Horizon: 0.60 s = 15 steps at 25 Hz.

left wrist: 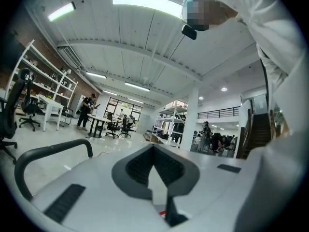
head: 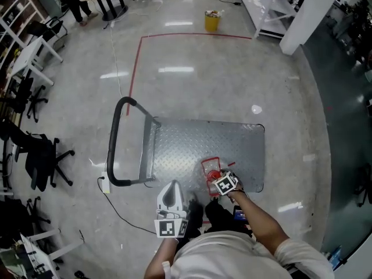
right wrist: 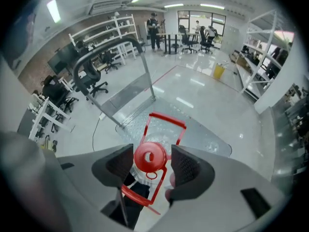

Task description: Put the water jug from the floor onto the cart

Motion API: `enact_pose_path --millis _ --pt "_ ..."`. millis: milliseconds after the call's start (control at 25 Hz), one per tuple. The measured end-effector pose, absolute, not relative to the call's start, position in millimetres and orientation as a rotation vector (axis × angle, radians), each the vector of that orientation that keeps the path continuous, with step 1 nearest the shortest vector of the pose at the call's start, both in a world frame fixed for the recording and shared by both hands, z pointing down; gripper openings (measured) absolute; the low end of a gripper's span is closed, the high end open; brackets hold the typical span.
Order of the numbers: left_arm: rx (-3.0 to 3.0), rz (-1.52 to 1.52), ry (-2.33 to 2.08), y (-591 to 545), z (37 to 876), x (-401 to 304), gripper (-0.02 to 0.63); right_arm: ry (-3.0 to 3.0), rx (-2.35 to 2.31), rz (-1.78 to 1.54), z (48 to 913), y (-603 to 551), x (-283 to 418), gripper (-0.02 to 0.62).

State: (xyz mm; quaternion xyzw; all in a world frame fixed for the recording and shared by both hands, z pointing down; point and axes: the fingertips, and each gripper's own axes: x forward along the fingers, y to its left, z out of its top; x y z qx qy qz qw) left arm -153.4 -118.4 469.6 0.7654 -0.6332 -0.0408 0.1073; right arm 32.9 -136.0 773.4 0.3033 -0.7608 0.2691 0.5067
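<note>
The water jug is clear, with a red carry frame and a red cap. In the head view it is at the near edge of the grey flat cart; I cannot tell whether it rests on the deck. My right gripper points steeply down over it. In the right gripper view the cap sits between the wide jaws of the right gripper, with slim gaps at the pads. My left gripper is held level beside my body, shut and empty, as the left gripper shows in its own view.
The cart's black push handle rises at its left end. A yellow bin and a red floor line lie beyond. Office chairs stand at the left, white shelving at the back right. A cable trails near my feet.
</note>
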Motion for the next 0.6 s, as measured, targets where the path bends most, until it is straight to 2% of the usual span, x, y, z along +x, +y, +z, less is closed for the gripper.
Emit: enact_pose_path --millis 40,80,120,160,320,400,600 --pt "2.258 -0.125 -1.864 -119 467 -152 0.003 -1.895 0.782 0.631 750 -144 33 0.238" --pt "2.265 -0.132 -1.863 -120 463 -150 0.003 -1.975 0.858 0.604 720 -153 33 0.18" --pt "2.274 -0.142 -1.862 -120 459 -148 0.003 -2.073 0.95 0.559 685 -162 36 0.076" --pt "2.285 -0.152 -1.861 -120 453 -145 0.003 -2.183 1.046 0.495 645 -168 39 0.028" --pt "2.334 -0.182 -1.852 -117 430 -135 0.003 -2.548 1.405 0.22 487 -160 60 0.012" --pt "2.349 -0.204 -1.845 -115 420 -130 0.003 -2.641 1.553 0.181 438 -148 72 0.012" --pt "2.376 -0.246 -1.799 -109 404 -106 0.003 -2.594 1.626 0.206 447 -136 88 0.012"
